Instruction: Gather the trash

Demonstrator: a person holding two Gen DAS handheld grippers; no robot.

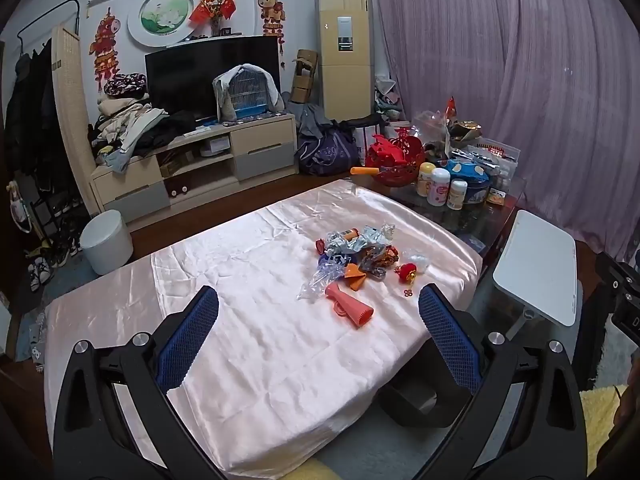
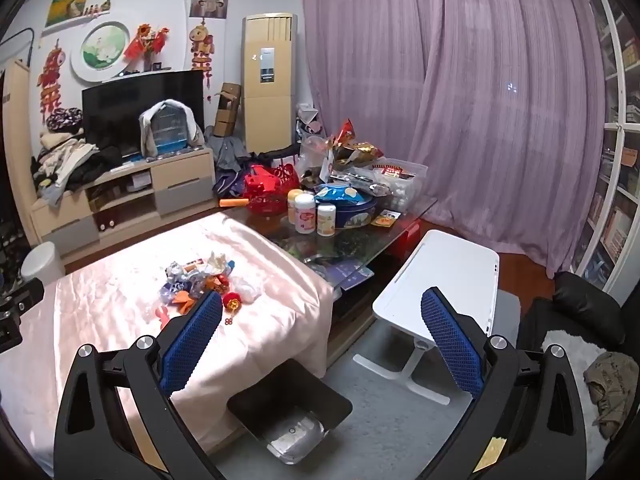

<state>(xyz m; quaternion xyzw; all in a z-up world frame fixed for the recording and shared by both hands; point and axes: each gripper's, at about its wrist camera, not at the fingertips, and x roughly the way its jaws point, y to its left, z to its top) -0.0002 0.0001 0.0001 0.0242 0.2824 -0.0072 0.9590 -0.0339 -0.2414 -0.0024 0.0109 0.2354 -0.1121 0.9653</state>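
A heap of trash (image 1: 352, 252) is lying toward the far right part of a pink satin cloth (image 1: 248, 320) that is covering the low table: crumpled foil and clear wrappers, orange scraps, a salmon ribbed cone (image 1: 350, 307) nearest me, and a small red lantern charm (image 1: 408, 271) just beside the pile. Below the table's near edge a black bin (image 2: 290, 412) is sitting on the grey floor, a clear liner showing inside it. The left gripper (image 1: 319, 306) is hovering over the cloth with its blue fingers spread wide and nothing between them; the right gripper (image 2: 322, 310) is hanging released too, over the gap between table and a white folding tray table (image 2: 444, 276). Behind, a glass coffee table (image 2: 352, 240) is crowding with tins and jars, a TV (image 1: 212, 76) is standing on its cabinet, and purple curtains (image 2: 480, 100) are closing the window. The wrappers are tangling together too much to tell apart, and in the left view the bin is mostly hiding behind a finger
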